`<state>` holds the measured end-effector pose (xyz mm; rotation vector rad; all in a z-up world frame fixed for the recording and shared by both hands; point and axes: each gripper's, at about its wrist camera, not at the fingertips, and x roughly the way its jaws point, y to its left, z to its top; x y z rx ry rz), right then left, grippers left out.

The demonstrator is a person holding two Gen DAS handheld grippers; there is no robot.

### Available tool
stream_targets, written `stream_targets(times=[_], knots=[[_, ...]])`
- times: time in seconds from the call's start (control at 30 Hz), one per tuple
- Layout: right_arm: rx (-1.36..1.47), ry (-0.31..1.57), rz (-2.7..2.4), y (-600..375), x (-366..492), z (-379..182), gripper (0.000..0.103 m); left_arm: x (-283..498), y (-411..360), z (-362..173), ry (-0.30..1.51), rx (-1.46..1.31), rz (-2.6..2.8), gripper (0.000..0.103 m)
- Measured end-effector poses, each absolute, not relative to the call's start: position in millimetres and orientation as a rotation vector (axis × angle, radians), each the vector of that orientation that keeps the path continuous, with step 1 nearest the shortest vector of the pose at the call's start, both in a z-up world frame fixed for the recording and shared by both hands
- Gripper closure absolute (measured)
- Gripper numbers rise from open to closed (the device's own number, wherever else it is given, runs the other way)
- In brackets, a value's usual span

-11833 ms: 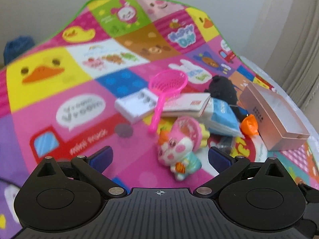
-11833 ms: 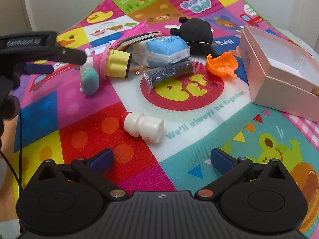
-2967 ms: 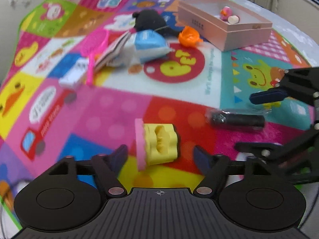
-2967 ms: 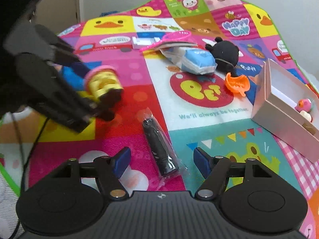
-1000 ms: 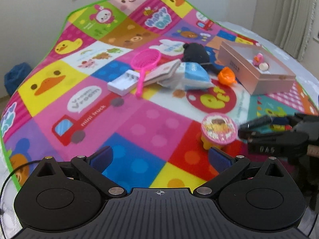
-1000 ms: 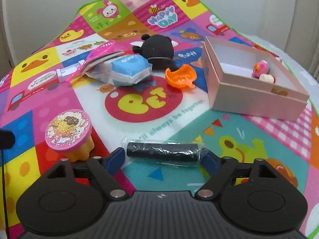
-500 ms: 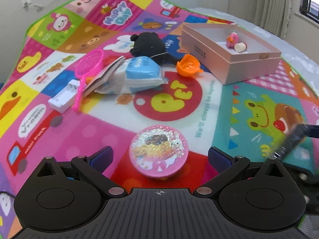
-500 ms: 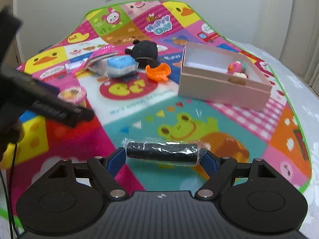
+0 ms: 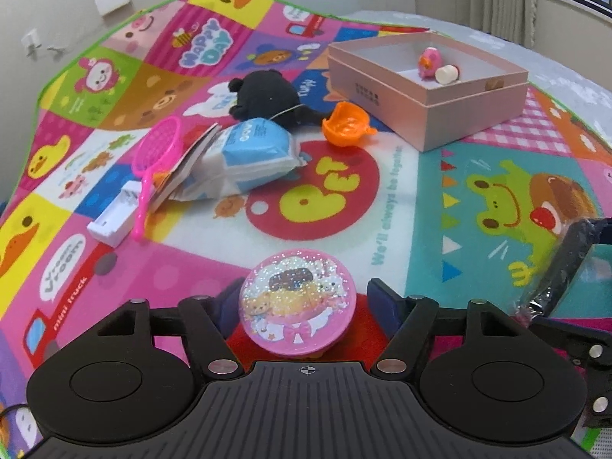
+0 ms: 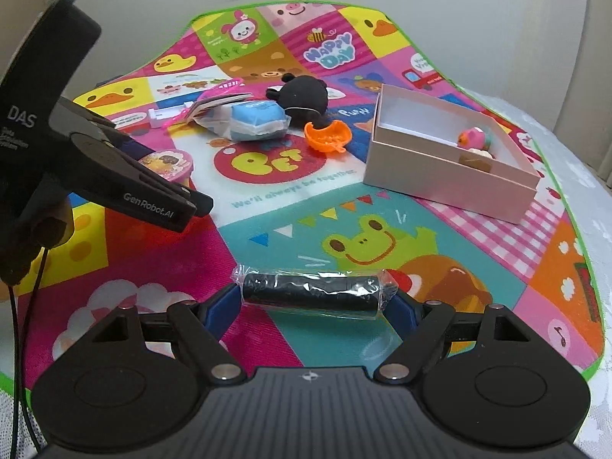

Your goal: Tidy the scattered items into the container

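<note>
A bright cartoon play mat (image 9: 401,199) is covering the surface. The left gripper (image 9: 298,302) has just been closing, its jaws flanking a glittery pink cup (image 9: 298,300); the pink box (image 9: 428,76) is lying far ahead. The right gripper (image 10: 311,302) is clamping a wrapped black tube (image 10: 311,290) crosswise between its jaws.

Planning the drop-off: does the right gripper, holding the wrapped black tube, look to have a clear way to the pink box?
Probably yes: between the right gripper with its wrapped black tube and the open-topped pink box lies only bare mat.
</note>
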<state>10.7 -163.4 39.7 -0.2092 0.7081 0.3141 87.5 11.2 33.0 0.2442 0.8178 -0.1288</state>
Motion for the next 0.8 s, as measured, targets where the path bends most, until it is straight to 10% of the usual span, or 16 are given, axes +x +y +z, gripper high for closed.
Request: stream_targets(times=[0.47,0.8], knots=[[-0.288,0.697,0.344,-218,-13,81,0.023,35,-38,77,0.734,0.287,-0.404,0.042],[-0.029,0.487,0.204,-295,77,188,0.022,145,-106,150,0.476,0.174,-0.375,0.037]])
